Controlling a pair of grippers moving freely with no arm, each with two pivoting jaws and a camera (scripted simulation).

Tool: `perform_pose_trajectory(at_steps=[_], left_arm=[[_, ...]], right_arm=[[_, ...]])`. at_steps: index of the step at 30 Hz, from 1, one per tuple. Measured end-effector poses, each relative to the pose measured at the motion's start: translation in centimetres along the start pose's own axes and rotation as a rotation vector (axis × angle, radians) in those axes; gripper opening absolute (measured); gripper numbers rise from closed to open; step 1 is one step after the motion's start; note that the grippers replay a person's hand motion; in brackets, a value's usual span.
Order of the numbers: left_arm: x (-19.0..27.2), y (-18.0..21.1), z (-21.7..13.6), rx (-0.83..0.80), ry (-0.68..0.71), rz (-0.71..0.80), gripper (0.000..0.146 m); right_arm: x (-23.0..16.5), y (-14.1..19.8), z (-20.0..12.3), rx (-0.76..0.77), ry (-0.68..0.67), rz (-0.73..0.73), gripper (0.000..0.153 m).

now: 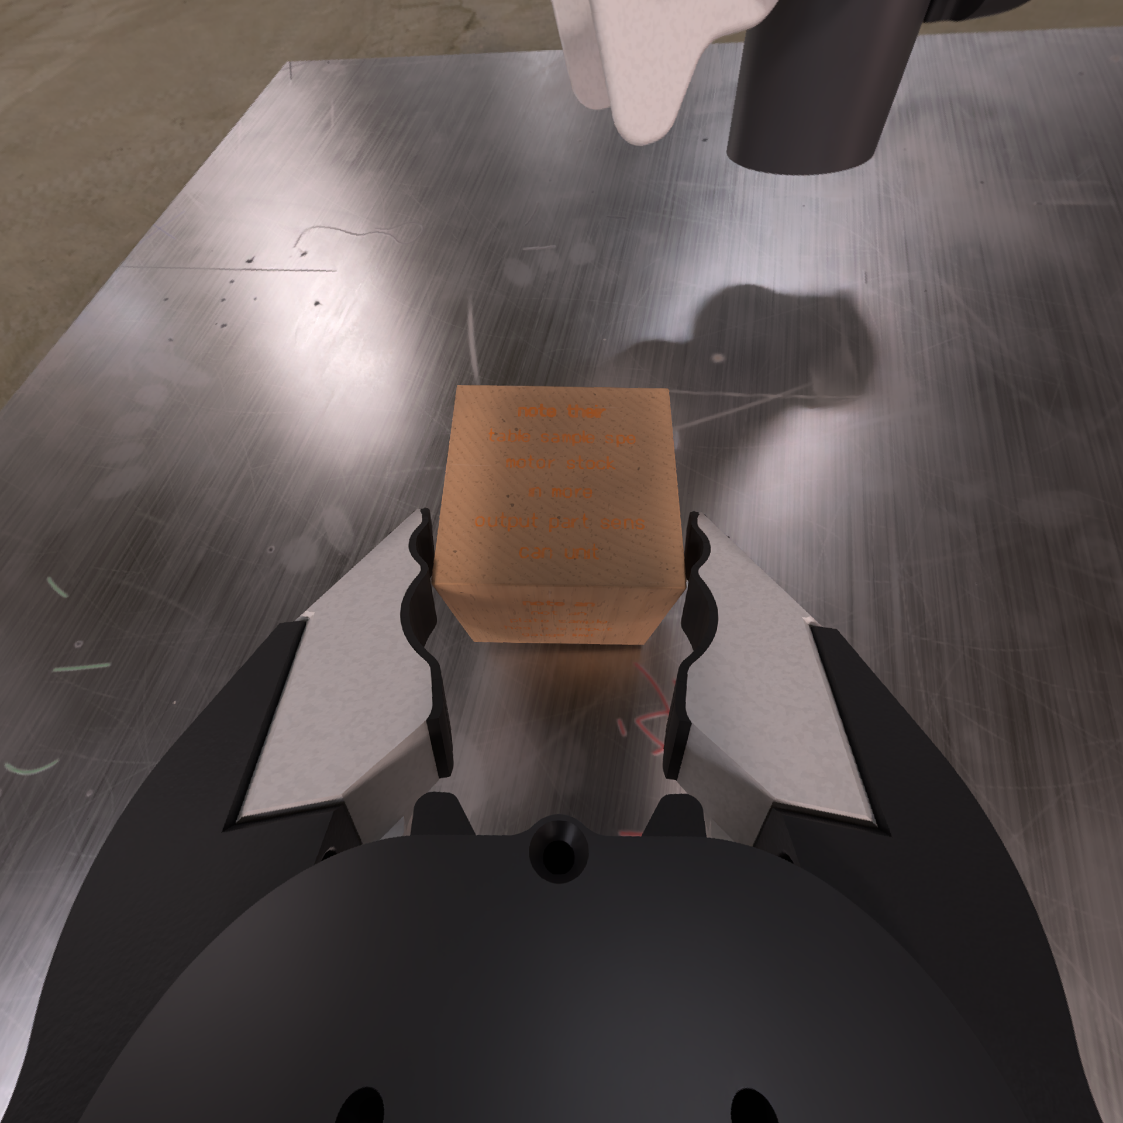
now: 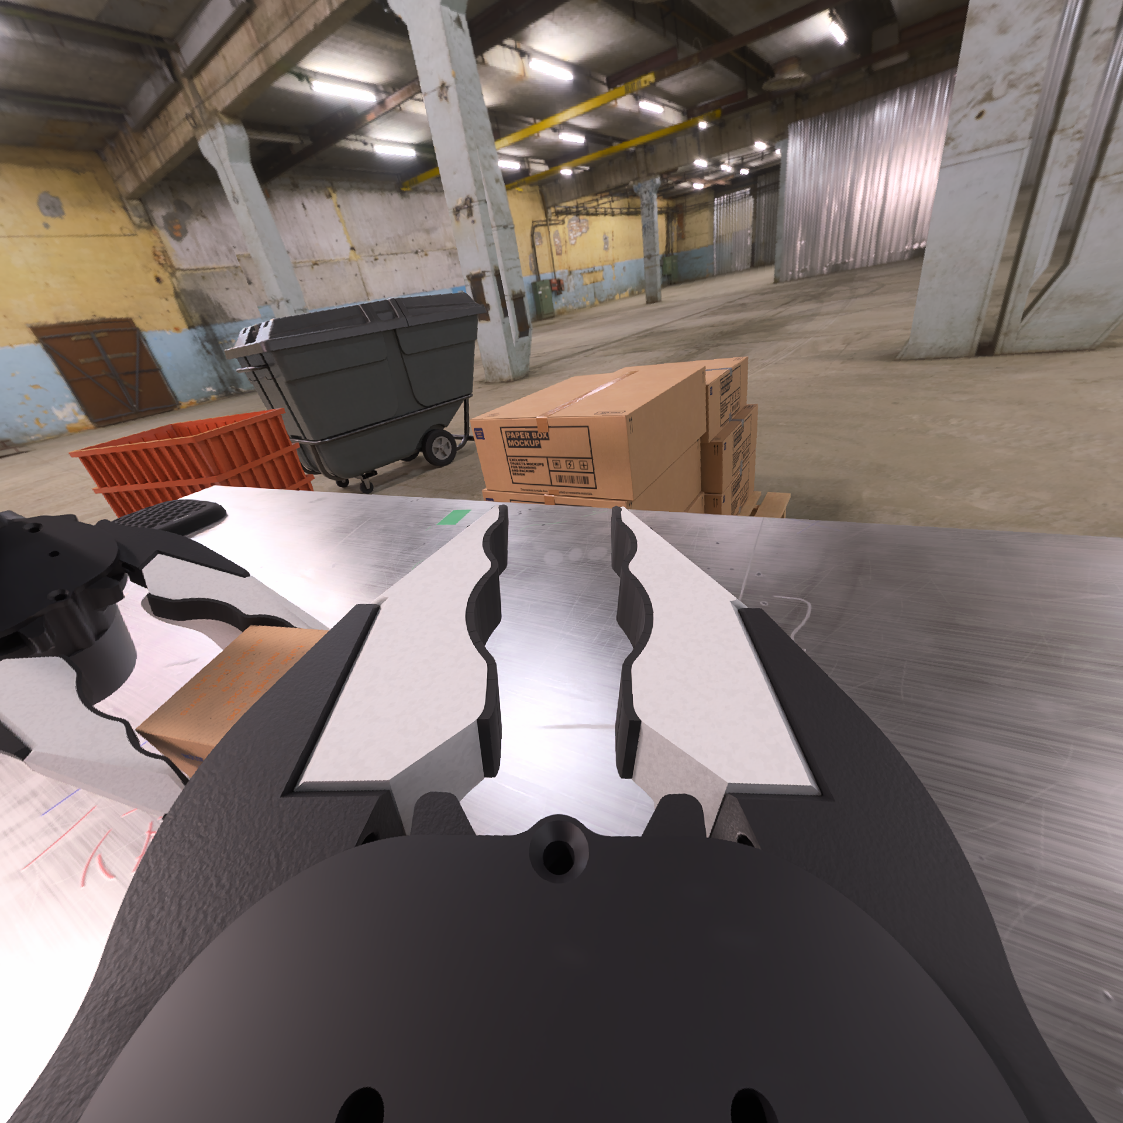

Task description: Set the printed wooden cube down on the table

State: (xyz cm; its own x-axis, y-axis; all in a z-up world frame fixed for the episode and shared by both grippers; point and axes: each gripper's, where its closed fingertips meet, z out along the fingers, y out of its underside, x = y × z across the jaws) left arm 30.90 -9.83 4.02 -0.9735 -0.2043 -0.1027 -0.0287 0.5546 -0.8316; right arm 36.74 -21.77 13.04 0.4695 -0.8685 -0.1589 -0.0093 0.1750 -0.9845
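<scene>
Close in, my left gripper (image 1: 558,547) held the printed wooden cube (image 1: 558,516) between its fingertips, the black pads touching the cube's two side faces. The cube's lower edge showed a blurred brown reflection on the metal just beneath it; whether it touched the table (image 1: 243,377) or hung just above, I could not tell. Faded orange print covered its top and near faces. Red scribbles marked the metal under the jaws, green ones nearer the left edge. Farther on, my right gripper (image 1: 638,91) hung above the table towards its far edge, casting a dark shadow beyond the cube.

From the right wrist view, my right gripper (image 2: 558,547) stood narrowly parted with only bare metal between the fingers, nothing held. Beyond the far edge sat a red crate (image 2: 194,456), a grey wheeled bin (image 2: 370,377) and stacked cardboard boxes (image 2: 607,437).
</scene>
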Motion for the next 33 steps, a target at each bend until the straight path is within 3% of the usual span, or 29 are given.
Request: perform_pose_trajectory(at_steps=[33], left_arm=[[-0.16,0.35,0.23,-0.036,-0.021,0.011,0.082]], right_arm=[[-0.81,0.14,0.25,-0.007,-0.041,0.000,0.037]])
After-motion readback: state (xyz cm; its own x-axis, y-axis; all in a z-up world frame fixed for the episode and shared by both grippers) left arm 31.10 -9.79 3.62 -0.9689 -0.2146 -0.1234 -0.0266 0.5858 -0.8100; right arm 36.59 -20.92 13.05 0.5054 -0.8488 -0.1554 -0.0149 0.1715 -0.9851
